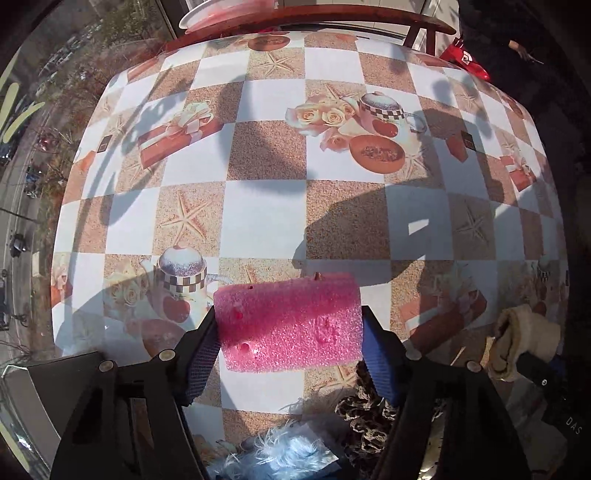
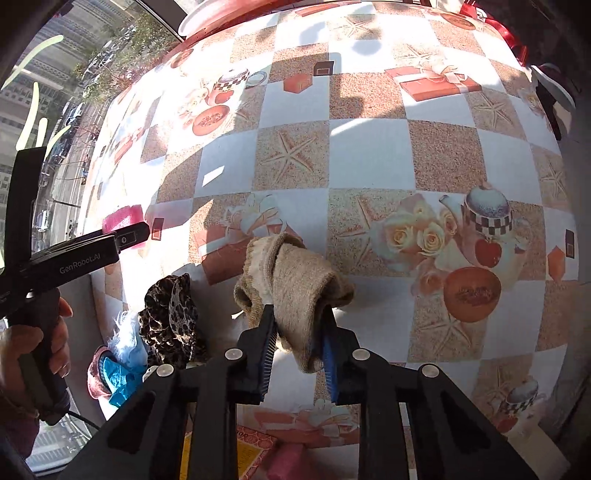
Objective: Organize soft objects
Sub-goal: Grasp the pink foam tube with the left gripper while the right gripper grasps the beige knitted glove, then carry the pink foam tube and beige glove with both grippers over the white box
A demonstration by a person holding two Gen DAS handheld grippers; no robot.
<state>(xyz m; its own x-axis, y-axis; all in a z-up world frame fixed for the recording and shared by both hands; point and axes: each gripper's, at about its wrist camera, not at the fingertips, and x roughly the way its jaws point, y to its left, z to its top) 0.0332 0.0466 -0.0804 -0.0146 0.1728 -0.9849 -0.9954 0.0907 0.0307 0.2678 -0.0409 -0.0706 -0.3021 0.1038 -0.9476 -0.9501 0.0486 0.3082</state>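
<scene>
The left gripper (image 1: 290, 338) was clamped across a pink foam block (image 1: 290, 325), one finger pressed to each end, the block held crosswise between the pads. Below and behind its fingers lay a fluffy light-blue fabric (image 1: 273, 456) and, just to the right of that, a leopard-print scrunchie (image 1: 364, 410). Ahead of the block stretched the checkered tablecloth (image 1: 266, 206), printed with starfish, teapots and roses; at its far edge sat a white plate (image 1: 221, 14).

The right gripper (image 2: 301, 332) was closed on a beige knitted sock (image 2: 291, 288), whose folded bulk rose ahead of the fingertips while a loose end hung down between them. To its left, close by, the leopard-print scrunchie (image 2: 171, 314) rested beside the light-blue fabric (image 2: 125, 341), with a teal cloth (image 2: 118, 380) touching that. Farther left, the other gripper (image 2: 127, 238) held the pink foam block (image 2: 123, 218) over the tablecloth (image 2: 369, 155).
</scene>
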